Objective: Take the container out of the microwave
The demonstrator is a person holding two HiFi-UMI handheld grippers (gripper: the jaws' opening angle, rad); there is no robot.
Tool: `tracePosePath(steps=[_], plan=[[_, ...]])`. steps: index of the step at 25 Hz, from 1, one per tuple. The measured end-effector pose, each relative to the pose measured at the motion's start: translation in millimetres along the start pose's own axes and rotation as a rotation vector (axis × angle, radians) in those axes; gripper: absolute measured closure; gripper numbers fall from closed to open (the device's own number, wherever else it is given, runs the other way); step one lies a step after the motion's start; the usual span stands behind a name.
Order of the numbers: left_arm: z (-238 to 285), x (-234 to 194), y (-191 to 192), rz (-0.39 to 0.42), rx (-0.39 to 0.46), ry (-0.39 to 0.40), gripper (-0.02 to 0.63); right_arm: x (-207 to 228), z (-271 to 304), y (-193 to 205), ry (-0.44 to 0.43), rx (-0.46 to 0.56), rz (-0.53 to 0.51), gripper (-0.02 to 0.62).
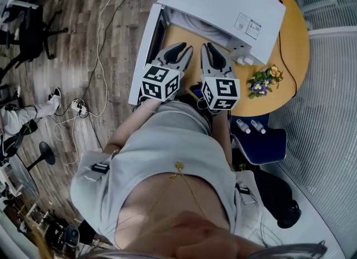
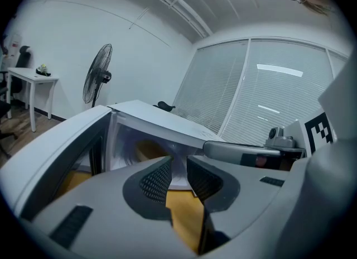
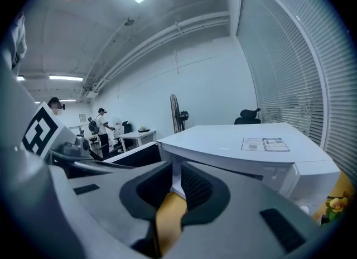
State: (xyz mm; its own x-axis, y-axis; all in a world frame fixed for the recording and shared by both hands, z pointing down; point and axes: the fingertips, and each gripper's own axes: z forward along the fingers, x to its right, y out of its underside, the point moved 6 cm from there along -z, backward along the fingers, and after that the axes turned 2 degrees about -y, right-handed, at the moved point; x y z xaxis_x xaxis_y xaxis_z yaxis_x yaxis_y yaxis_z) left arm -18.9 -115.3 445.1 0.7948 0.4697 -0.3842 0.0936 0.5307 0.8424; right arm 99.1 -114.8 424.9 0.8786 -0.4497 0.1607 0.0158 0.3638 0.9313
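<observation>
Outwardly nothing is gripped yet: approach stage, before any reach into the oven

- microwave [image 1: 223, 1] sits on a round wooden table [image 1: 293, 40]; its door [image 1: 146, 51] is swung wide to the person's left, so the opening step looks done
- left gripper [image 1: 179, 51] and right gripper [image 1: 213, 51] are held side by side just outside the open front, both aimed into the cavity [image 2: 142, 152]
- left gripper view: jaws stand a narrow slit apart, nothing between the pads, only table top and the oven's lower edge show through the gap
- right gripper view: same picture, jaws a narrow slit apart and empty, with the oven's front corner beyond
- container [image 1: 201, 26]: a pale rounded rim shows inside the cavity from the head view, taken to be the thing wanted; whether it is the container itself or the turntable cannot be settled from here. From the left gripper view the interior is hazy and no outline is clear
- small bunch of flowers [image 1: 262, 80] lies on the table to the right of the oven, well clear of the path

Judgement on the next move: the jaws look too close-set to take a rim or wall, so at least one gripper would need to spread wider, then go in low and level through the opening, clear of the door side on the left, and close on the container before drawing it straight back over the table edge
</observation>
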Motion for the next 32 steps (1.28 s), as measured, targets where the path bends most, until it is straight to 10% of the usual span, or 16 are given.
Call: tracePosePath(steps=[32], plan=[[12, -69, -3, -0.012, -0.060, 0.012, 0.520, -1, 47, 18, 0.101, -0.102, -0.024, 0.528]])
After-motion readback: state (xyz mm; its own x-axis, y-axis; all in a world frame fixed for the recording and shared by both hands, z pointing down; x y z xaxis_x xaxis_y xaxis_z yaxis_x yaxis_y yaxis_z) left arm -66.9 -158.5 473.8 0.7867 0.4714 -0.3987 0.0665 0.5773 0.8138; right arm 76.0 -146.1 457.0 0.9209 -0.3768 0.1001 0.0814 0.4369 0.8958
